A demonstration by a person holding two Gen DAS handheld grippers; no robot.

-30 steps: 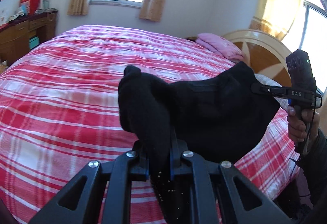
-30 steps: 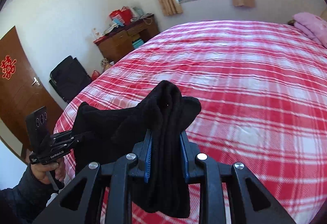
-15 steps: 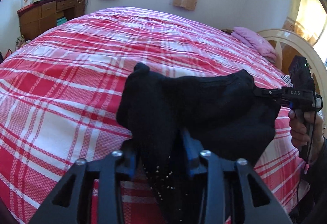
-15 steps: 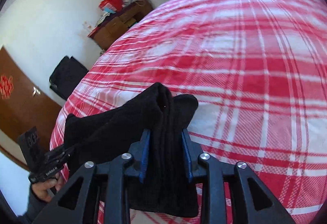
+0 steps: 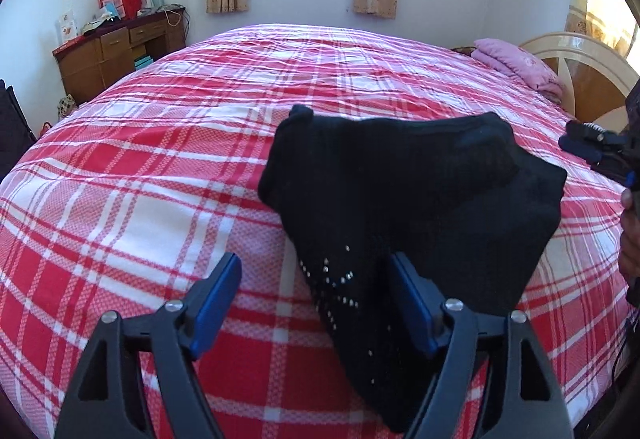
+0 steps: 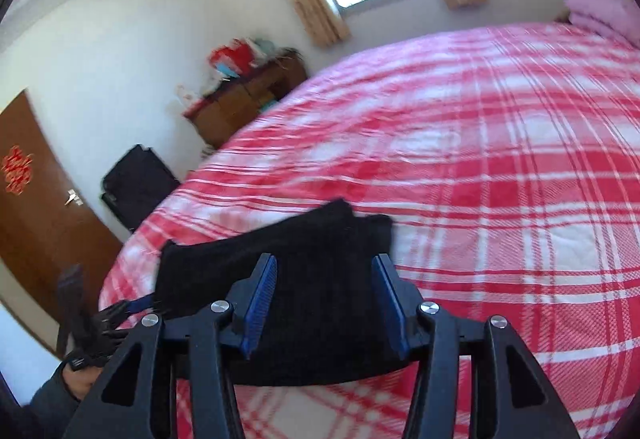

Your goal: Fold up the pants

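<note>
The black pants (image 5: 400,191) lie in a folded bundle on the red plaid bed (image 5: 140,179). My left gripper (image 5: 316,279) is opening, its blue pads spread wide. The cloth runs between them and brushes only the right finger (image 5: 408,291). At the right edge of the left wrist view my right gripper (image 5: 580,143) hangs just off the bundle's far corner, held by a hand. In the right wrist view, the pants (image 6: 312,247) lie under and between the parted pads of my right gripper (image 6: 326,291), which is opening too. My left gripper (image 6: 128,311) shows at the lower left.
A pink pillow (image 5: 516,63) and a wooden headboard (image 5: 580,71) sit at the bed's far right. A wooden desk (image 5: 112,55) with red bags stands by the wall. A black suitcase (image 6: 136,183) and a brown door (image 6: 36,207) are beyond the bed's edge.
Both grippers went from shut on the pants to spread apart. They sank toward the bed, and the lifted bundle now rests on the plaid cover.
</note>
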